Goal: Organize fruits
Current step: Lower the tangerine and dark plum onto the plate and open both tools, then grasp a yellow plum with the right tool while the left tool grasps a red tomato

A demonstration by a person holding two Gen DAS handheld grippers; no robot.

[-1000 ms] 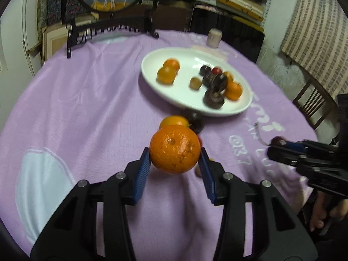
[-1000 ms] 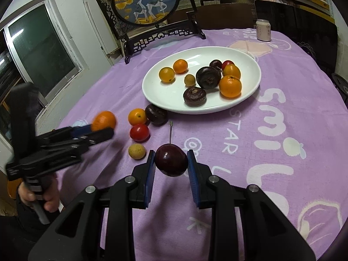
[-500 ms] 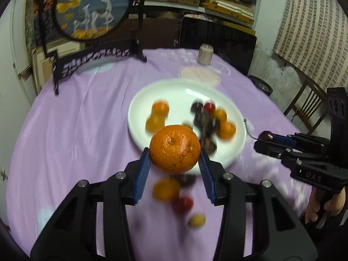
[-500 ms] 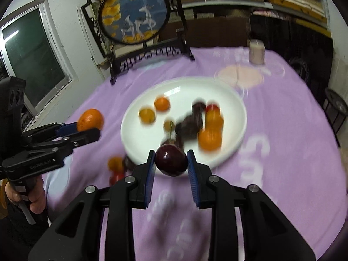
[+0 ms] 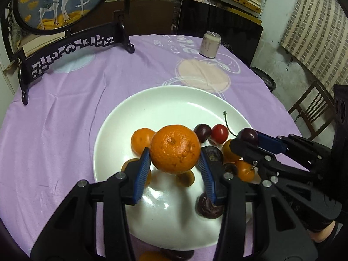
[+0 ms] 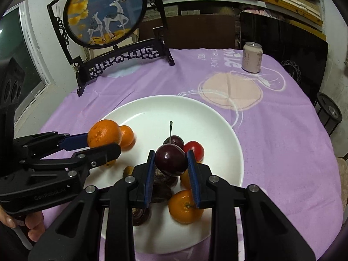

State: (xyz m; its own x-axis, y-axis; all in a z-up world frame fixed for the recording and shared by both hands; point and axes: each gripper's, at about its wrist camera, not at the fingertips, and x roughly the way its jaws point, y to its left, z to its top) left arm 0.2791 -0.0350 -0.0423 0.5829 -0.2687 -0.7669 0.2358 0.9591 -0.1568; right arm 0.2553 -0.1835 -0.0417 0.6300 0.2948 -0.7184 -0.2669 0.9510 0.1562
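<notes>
— Both sets of jaws are closed on fruit: the left gripper (image 5: 175,169) pinches an orange (image 5: 175,149) across its middle with its blue pads spread fairly wide, and the right gripper (image 6: 170,175) squeezes a dark cherry (image 6: 171,159) with its pads nearly together.

— Why hold them up there and not lower?

— Both fruits hang over the white plate (image 5: 174,95), clear of the pile, so I judge they are about to be set down among the others. The cherry's stem points up and away from the pads, which keeps it out of the grip.

— Where does the rest of the fruit lie?

— Mostly on the near and right part of the plate: small oranges, a red cherry tomato (image 6: 194,150), dark wrinkled fruits. The far half is bare, so there is room for both.

— Anything in the way?

— The two grippers sit close, side by side, the left one toward the plate's left. A can (image 6: 252,57) and a framed deer screen (image 6: 104,15) stand far off on the purple cloth (image 5: 54,119), well apart from the plate.
</notes>
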